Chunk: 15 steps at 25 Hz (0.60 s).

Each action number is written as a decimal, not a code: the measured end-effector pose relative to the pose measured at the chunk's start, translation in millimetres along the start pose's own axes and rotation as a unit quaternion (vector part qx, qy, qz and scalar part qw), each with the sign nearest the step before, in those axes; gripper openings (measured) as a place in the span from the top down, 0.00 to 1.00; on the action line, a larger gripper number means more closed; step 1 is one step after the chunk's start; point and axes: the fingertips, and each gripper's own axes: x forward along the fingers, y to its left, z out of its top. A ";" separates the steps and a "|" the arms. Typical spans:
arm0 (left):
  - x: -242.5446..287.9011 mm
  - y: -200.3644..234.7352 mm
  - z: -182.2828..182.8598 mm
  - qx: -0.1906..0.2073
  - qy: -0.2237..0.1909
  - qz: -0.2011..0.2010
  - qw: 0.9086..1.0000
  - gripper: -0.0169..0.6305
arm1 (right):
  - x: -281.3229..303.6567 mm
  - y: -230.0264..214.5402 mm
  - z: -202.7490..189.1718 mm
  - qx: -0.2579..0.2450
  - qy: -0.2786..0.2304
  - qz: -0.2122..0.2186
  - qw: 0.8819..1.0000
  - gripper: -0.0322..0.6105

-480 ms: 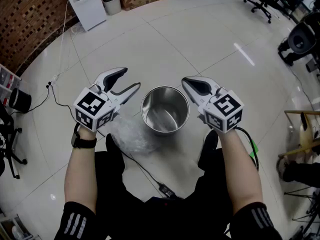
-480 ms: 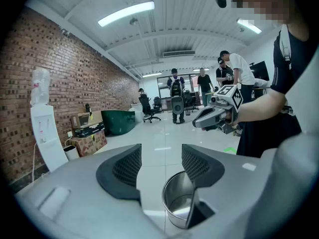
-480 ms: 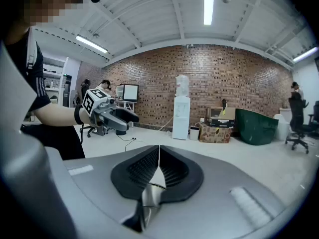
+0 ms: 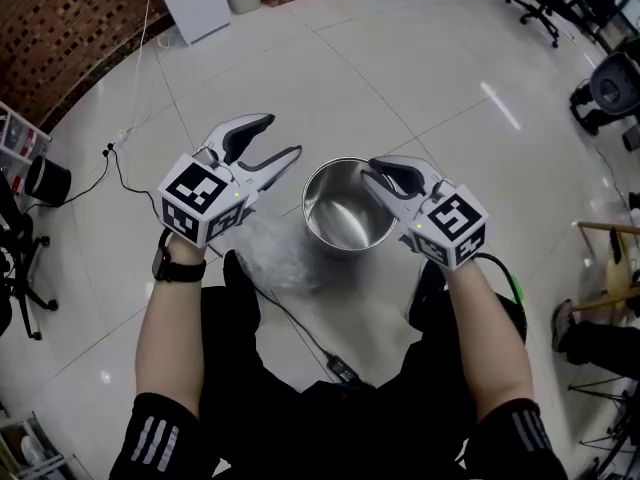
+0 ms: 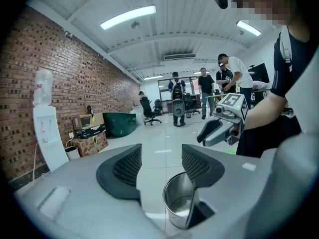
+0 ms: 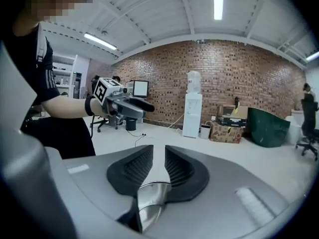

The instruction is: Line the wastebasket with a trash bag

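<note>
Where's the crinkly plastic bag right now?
In the head view, the clear trash bag lies crumpled on the floor, just left of the shiny wastebasket and below the left tongs.

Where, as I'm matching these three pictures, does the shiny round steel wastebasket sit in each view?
Head view: the shiny round steel wastebasket stands mid-frame on the pale tiled floor.
Left gripper view: low, just right of centre.
Right gripper view: only a sliver at the bottom centre.
Shared landmark: the white water dispenser against the brick wall.
</note>
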 end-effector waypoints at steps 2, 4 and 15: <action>-5.9 0.6 0.2 0.000 -0.004 0.001 1.000 0.59 | 9.4 20.2 -3.5 -0.009 0.000 0.018 1.000 0.81; -11.8 1.8 0.4 -0.002 -0.006 0.002 1.000 0.59 | 19.3 39.4 -8.2 -0.021 0.005 0.034 0.999 0.79; -35.2 6.0 -2.4 0.005 -0.007 0.004 1.000 0.59 | 77.3 137.5 -68.5 -0.047 0.072 0.124 0.988 0.76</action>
